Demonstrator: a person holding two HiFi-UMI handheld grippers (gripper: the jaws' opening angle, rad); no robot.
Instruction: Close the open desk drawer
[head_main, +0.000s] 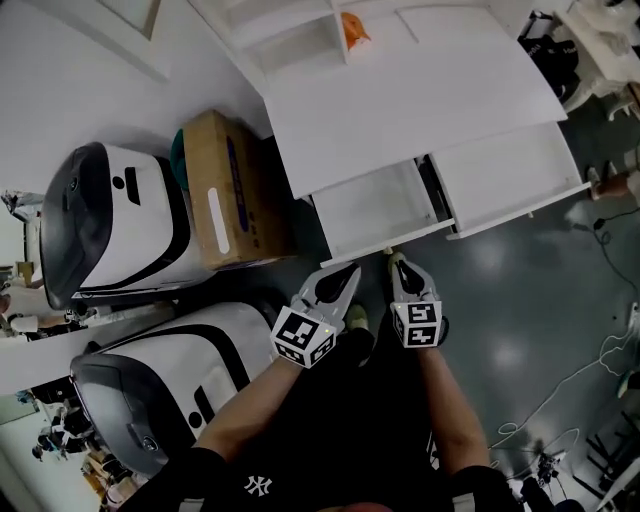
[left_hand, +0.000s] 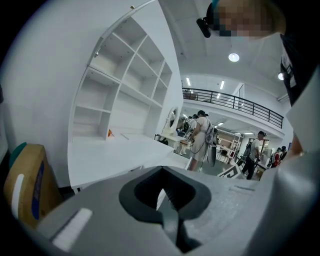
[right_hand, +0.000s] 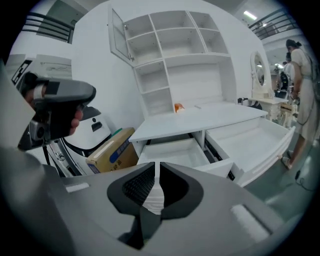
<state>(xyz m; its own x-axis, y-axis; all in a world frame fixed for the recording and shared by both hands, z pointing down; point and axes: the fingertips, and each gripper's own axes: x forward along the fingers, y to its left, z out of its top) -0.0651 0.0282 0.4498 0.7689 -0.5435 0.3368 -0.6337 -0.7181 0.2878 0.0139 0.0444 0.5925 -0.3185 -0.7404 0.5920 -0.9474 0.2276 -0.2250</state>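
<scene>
A white desk (head_main: 420, 95) has two drawers pulled open side by side. The left drawer (head_main: 375, 205) and the wider right drawer (head_main: 510, 180) both look empty; the right gripper view shows the left drawer (right_hand: 175, 152) and the right drawer (right_hand: 255, 137) again. My left gripper (head_main: 350, 272) is shut and hangs just short of the left drawer's front, touching nothing. My right gripper (head_main: 394, 260) is shut too, its tip close to the same drawer's front corner. In each gripper view the jaws stand together with nothing between them, in the left gripper (left_hand: 162, 192) and the right gripper (right_hand: 156, 172).
A cardboard box (head_main: 225, 190) stands left of the desk, beside two white-and-black machines (head_main: 110, 220) (head_main: 170, 380). A small orange item (head_main: 355, 30) sits under the desk's shelves. Cables (head_main: 600, 370) trail on the grey floor at right. People (left_hand: 202, 135) stand farther back.
</scene>
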